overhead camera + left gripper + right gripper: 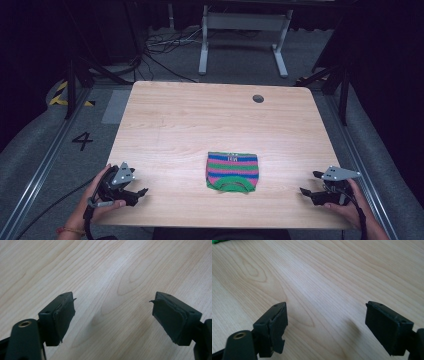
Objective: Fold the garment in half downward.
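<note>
A striped knit garment (232, 171) in green, pink and blue is lying flat on the wooden worktop (200, 120), near its front edge and about midway between the two hands. The left claw (142, 192) is resting at the front left corner, jaws spread apart with nothing between them. The right claw (310, 183) is sitting at the front right, jaws likewise wide apart and empty. Both are well apart from the garment.

Grey floor (35, 150), perhaps carpet; dim room
</note>
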A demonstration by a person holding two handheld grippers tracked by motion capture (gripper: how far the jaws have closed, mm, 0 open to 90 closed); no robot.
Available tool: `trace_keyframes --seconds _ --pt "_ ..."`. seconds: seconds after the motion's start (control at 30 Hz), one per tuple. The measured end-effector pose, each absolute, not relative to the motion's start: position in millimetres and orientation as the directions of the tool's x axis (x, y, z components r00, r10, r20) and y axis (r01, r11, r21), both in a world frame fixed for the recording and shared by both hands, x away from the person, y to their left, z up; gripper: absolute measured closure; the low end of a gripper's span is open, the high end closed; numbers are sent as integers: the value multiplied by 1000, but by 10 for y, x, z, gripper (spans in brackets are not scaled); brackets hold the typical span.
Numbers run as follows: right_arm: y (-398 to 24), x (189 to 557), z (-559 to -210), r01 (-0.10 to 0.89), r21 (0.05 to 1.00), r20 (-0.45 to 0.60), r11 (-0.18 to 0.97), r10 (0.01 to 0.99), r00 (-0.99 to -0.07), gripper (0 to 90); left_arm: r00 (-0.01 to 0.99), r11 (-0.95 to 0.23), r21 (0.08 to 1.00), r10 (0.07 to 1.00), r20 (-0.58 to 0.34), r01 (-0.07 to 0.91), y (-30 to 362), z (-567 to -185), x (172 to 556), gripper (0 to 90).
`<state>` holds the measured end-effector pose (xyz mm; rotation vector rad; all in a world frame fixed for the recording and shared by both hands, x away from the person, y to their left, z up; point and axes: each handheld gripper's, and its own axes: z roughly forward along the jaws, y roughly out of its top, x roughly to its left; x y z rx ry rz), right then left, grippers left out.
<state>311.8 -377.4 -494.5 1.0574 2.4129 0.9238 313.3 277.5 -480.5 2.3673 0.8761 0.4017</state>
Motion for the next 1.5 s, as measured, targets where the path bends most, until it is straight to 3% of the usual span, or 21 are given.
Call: trace_keyframes --seconds 0.23,1.5 --pt "-3964 3016 -5048 561 719 30 411 788 -615 178 709 -516 658 704 -39 549 2946 -4987 3062 164" --pt "-3954 3027 -5055 567 717 27 405 797 -603 153 672 -485 667 740 -30 565 2949 -5003 3047 133"
